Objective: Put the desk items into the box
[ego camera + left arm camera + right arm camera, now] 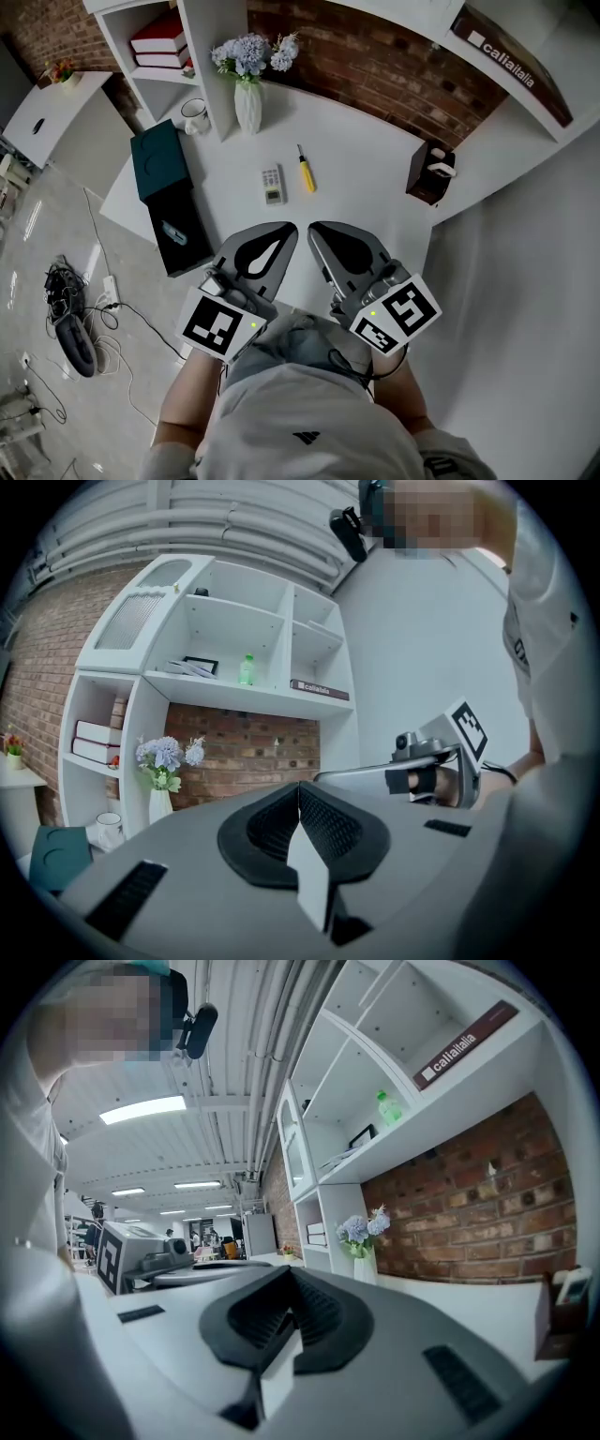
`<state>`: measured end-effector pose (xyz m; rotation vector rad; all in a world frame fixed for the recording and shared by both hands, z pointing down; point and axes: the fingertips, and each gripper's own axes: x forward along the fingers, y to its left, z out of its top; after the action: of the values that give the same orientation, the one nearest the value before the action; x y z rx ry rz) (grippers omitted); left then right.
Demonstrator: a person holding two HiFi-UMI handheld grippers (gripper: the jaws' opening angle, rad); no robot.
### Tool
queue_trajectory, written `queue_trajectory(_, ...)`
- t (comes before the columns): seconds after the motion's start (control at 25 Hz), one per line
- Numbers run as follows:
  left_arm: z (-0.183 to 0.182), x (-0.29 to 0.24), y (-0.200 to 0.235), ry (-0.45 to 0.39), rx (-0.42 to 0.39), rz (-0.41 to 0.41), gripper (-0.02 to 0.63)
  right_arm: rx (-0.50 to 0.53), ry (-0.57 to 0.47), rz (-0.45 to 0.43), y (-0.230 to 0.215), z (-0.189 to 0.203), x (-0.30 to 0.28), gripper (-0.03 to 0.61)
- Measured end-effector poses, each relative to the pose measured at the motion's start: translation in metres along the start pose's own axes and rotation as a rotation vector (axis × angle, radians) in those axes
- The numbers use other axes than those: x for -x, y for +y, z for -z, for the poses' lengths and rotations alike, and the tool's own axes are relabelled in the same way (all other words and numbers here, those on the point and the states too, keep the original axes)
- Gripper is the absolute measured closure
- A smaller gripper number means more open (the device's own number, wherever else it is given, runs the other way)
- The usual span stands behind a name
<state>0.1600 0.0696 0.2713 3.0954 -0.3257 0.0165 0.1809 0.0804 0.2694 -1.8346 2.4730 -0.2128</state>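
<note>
Now both hands are holding their tools level and side by side at the near edge of the white worktop [366, 131]. The grey left gripper [285, 230] and grey right gripper [316, 229] are both showing jaws pressed together with nothing between them. Only the head view is showing the small white remote control [272, 184] and yellow-handled screwdriver [306, 170], lying just beyond the jaws. The open dark teal box [173, 225] is sitting at the worktop's left edge. The gripper views are showing a green bottle [247, 669] standing on an upper shelf.

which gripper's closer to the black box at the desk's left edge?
Left. The left gripper is just right of the black box, apart from it. The right gripper is farther right, beyond the left one.
</note>
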Motion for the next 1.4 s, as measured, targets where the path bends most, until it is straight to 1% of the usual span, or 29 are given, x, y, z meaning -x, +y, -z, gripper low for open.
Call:
queue_trajectory(0.2, 0.002, -0.017, -0.008, 0.0, -0.005, -0.045, 0.601, -0.016, 0.001, -0.042, -0.018, 0.002, 0.008, 0.571)
queue_trajectory(0.32, 0.007, -0.023, -0.014, 0.018, -0.01, -0.063, 0.601, -0.033, -0.003, -0.061, -0.026, 0.005, 0.01, 0.571)
queue_trajectory(0.44, 0.012, -0.025, -0.014, 0.036, -0.016, -0.079, 0.601, -0.04, -0.005, -0.071, -0.03, 0.008, 0.01, 0.571)
queue_trajectory(0.6, 0.013, -0.027, -0.008, 0.031, -0.01, -0.101, 0.601, -0.057, -0.003, -0.074, -0.033, 0.012, 0.009, 0.571)
queue_trajectory(0.8, 0.017, -0.032, 0.001, 0.027, -0.012, -0.086, 0.601, -0.063, -0.003, -0.042, -0.042, 0.014, 0.004, 0.571)
queue_trajectory(0.88, 0.018, -0.034, 0.008, 0.016, -0.015, -0.081, 0.601, -0.068, -0.004, -0.024, -0.046, 0.014, 0.0, 0.571)
queue_trajectory(1.04, 0.018, -0.038, 0.025, 0.02, -0.006, -0.066, 0.601, -0.074, 0.004, 0.009, -0.051, 0.017, -0.012, 0.571)
queue_trajectory(1.16, 0.02, -0.04, 0.036, 0.024, 0.005, -0.034, 0.601, -0.087, 0.008, 0.035, -0.056, 0.018, -0.025, 0.571)
queue_trajectory(1.28, 0.021, -0.041, 0.052, 0.036, 0.009, -0.009, 0.601, -0.091, 0.011, 0.056, -0.059, 0.018, -0.042, 0.571)
queue_trajectory(1.4, 0.019, -0.042, 0.075, 0.037, 0.005, -0.009, 0.601, -0.094, 0.017, 0.076, -0.064, 0.019, -0.06, 0.571)
